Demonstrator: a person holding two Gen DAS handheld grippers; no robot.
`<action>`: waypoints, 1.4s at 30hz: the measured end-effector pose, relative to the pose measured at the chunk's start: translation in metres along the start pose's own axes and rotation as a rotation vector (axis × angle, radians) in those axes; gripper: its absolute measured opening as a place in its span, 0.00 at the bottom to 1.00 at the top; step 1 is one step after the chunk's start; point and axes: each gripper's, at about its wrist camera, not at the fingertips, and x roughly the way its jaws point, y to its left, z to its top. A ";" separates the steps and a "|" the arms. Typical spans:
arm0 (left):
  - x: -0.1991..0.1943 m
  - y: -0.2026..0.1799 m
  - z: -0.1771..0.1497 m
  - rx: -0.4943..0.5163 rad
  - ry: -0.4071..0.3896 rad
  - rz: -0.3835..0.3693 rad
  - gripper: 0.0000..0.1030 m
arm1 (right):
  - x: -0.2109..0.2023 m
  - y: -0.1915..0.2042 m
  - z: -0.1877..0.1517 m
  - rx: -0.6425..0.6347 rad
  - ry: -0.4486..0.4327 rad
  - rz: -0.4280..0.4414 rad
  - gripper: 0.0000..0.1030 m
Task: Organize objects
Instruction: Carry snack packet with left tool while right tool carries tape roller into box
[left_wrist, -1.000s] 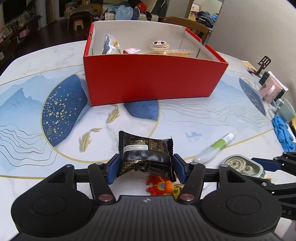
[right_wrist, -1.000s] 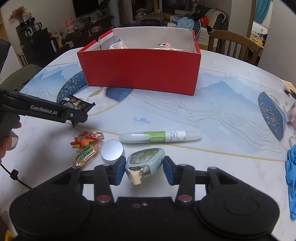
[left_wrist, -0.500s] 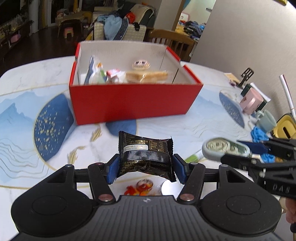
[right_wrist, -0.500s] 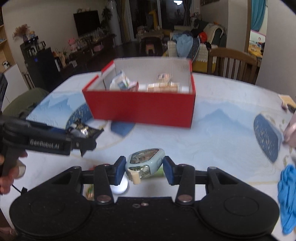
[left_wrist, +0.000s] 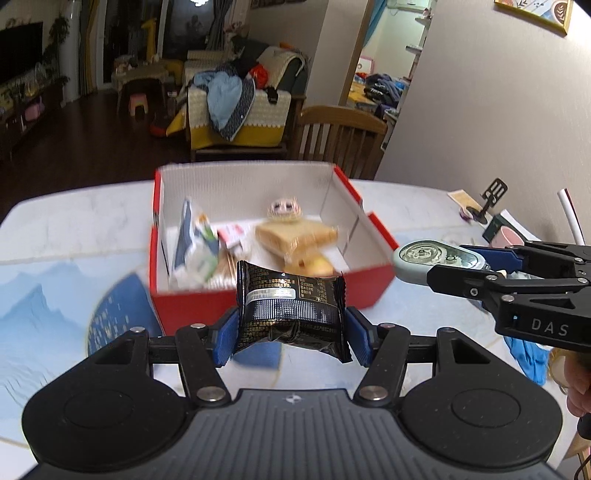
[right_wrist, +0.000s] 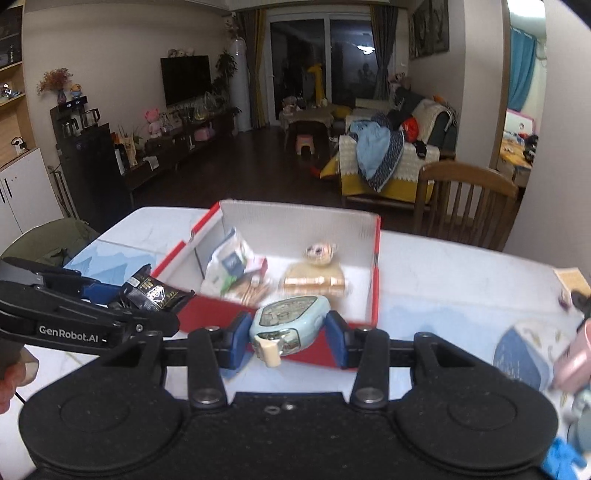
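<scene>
A red box with a white inside stands open on the table; it also shows in the right wrist view. It holds several things: a white and blue packet, a wrapped cake and a small round face toy. My left gripper is shut on a black snack packet, raised just before the box's near wall. My right gripper is shut on a pale blue correction tape, raised at the box's near right corner.
A wooden chair stands behind the table. A pink mug, a black clip stand and a blue cloth lie at the table's right side. The tabletop has a blue and white pattern.
Both grippers have lifted their objects off the table and moved forward and up toward the red box. The loose items on the table have dropped out of view.
</scene>
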 end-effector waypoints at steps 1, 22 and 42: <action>0.002 0.000 0.005 0.006 -0.005 0.007 0.58 | 0.003 0.000 0.004 -0.007 -0.004 0.000 0.42; 0.075 0.022 0.082 0.049 0.024 0.117 0.58 | 0.075 -0.020 0.050 0.025 0.029 0.026 0.42; 0.168 0.046 0.108 0.052 0.163 0.178 0.58 | 0.149 -0.029 0.056 0.012 0.151 0.014 0.42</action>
